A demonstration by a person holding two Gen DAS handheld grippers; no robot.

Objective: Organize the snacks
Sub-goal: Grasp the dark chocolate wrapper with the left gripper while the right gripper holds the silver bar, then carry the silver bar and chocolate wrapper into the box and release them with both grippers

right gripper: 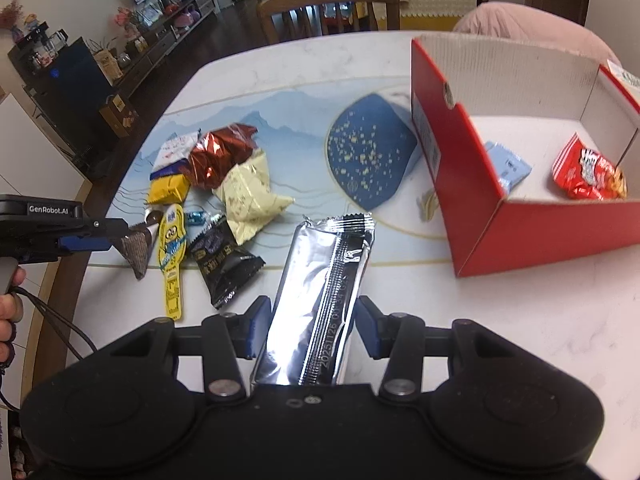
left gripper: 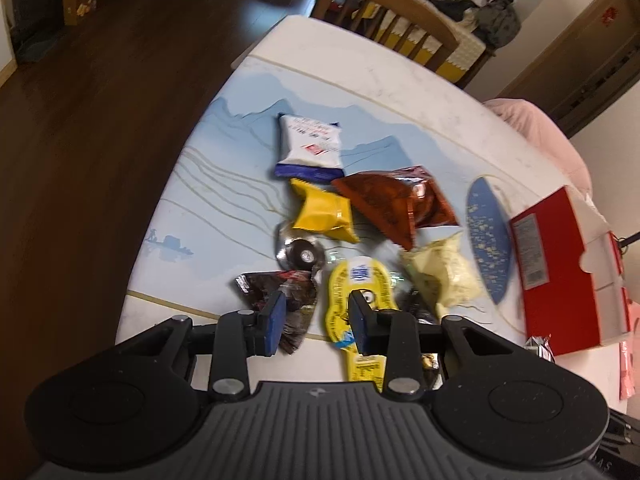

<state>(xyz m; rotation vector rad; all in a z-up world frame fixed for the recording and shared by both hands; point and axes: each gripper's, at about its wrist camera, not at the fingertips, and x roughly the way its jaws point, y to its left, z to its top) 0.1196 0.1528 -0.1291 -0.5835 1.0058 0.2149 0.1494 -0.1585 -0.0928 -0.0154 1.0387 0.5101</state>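
- The long silver foil snack packet (right gripper: 332,248) is between the two blue pads of the right claw (right gripper: 308,320). The pads press on its sides, so this claw is closed on it. The packet points forward over the white worktop (right gripper: 520,340), with its far end towards the box.
- The open red cardboard box (right gripper: 520,232) stands on the worktop, just right of the silver packet. Inside it lie a light blue packet (right gripper: 508,166) by the left wall and a red printed packet (right gripper: 588,174) further right.
- The left claw (left gripper: 318,320) is closed on a dark triangular packet (right gripper: 136,248). The right wrist view shows the packet hanging tilted from the fingertips.
- The other snacks are in a loose pile on the worktop left of the silver packet: a flat yellow cartoon packet (right gripper: 172,240), a black packet (right gripper: 224,260), a pale yellow crumpled packet (right gripper: 248,196), a copper-red foil packet (right gripper: 220,156), a small yellow packet (right gripper: 168,190) and a white packet with blue ends (right gripper: 174,152).
- The worktop has a blue mountain picture and a dark blue oval with gold specks (right gripper: 368,156).
- A person's hand (right gripper: 10,308) holds the left tool's handle at the left edge.
- A wooden chair (right gripper: 328,4) stands behind the worktop.
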